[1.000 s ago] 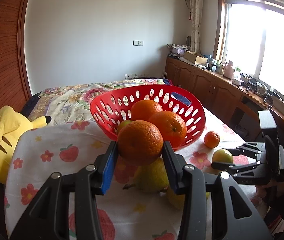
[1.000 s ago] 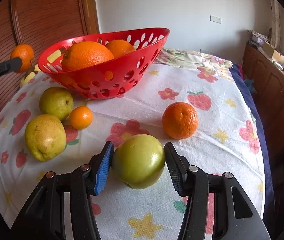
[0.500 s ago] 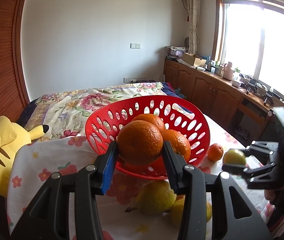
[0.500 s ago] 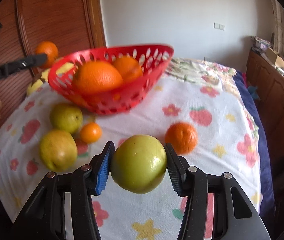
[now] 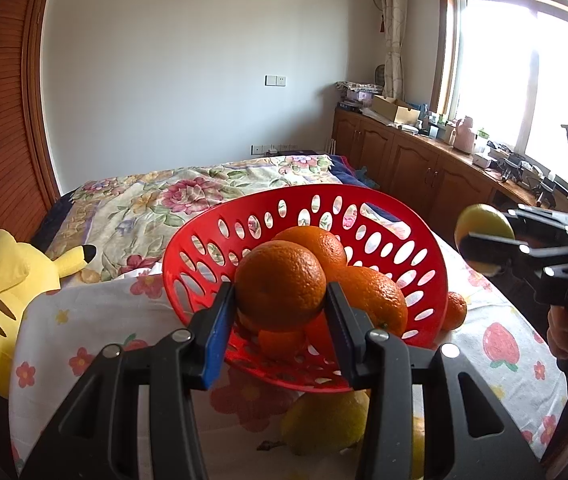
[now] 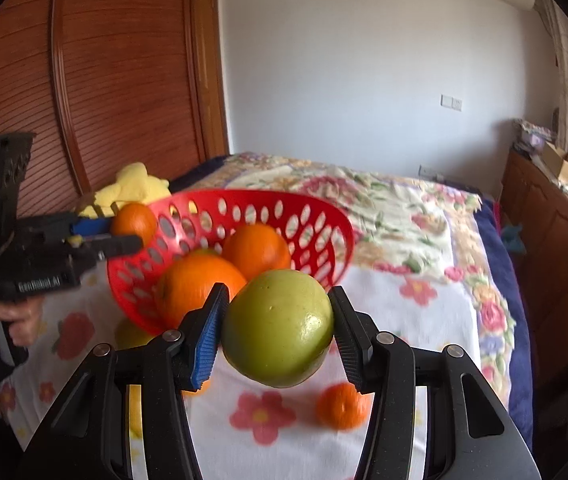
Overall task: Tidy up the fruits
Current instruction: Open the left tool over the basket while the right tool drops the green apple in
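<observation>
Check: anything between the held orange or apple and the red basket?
Nothing visible. The left gripper holds its orange by the basket's near rim; the right gripper holds the apple in front of it. Two oranges already fill part of the basket.

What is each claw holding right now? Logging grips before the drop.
Left claw: closed on a round orange fruit.
Right claw: closed on a round green apple.

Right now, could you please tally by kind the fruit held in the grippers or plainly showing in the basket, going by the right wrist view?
Oranges: 3, one in the left gripper, two in the basket
Apples: 1, in the right gripper
Total: 4
</observation>
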Available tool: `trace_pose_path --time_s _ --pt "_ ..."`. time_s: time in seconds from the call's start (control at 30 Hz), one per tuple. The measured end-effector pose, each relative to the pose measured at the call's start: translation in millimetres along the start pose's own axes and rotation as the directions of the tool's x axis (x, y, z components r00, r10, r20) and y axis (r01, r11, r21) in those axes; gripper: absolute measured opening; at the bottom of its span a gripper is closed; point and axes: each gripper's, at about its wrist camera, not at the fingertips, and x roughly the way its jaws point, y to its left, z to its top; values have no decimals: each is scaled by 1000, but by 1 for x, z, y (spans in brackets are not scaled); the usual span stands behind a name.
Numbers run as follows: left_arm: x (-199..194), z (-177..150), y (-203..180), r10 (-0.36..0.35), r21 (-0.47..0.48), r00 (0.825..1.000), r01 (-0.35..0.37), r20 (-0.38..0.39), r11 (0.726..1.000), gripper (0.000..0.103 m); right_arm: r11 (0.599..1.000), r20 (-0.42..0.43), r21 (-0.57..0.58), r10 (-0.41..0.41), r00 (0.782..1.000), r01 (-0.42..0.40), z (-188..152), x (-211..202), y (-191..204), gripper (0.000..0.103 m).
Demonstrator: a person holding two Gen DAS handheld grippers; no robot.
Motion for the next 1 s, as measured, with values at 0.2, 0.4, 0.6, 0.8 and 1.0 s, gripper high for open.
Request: trace_pose_path --time_s 0.2,0.4,0.6,0.8,1.0 --pt "9 0 3 5 -5 1000 -5 -12 1000 44 999 -15 -34 9 1000 -9 11 24 8 52" --pt "12 -2 7 8 -9 1000 -9 -19 1000 44 999 -45 -48 4 999 -6 12 46 10 52" --pt "13 -1 9 8 -18 1000 -8 -9 1000 44 999 -63 -43 6 998 -8 12 56 9 52" --pt "16 -2 10 8 -17 1000 -8 -15 1000 44 999 -66 -34 -2 998 -1 12 60 6 52" --pt "17 -2 11 11 -15 1000 -11 -16 1000 44 1000 -45 -13 11 999 -11 13 53 3 54"
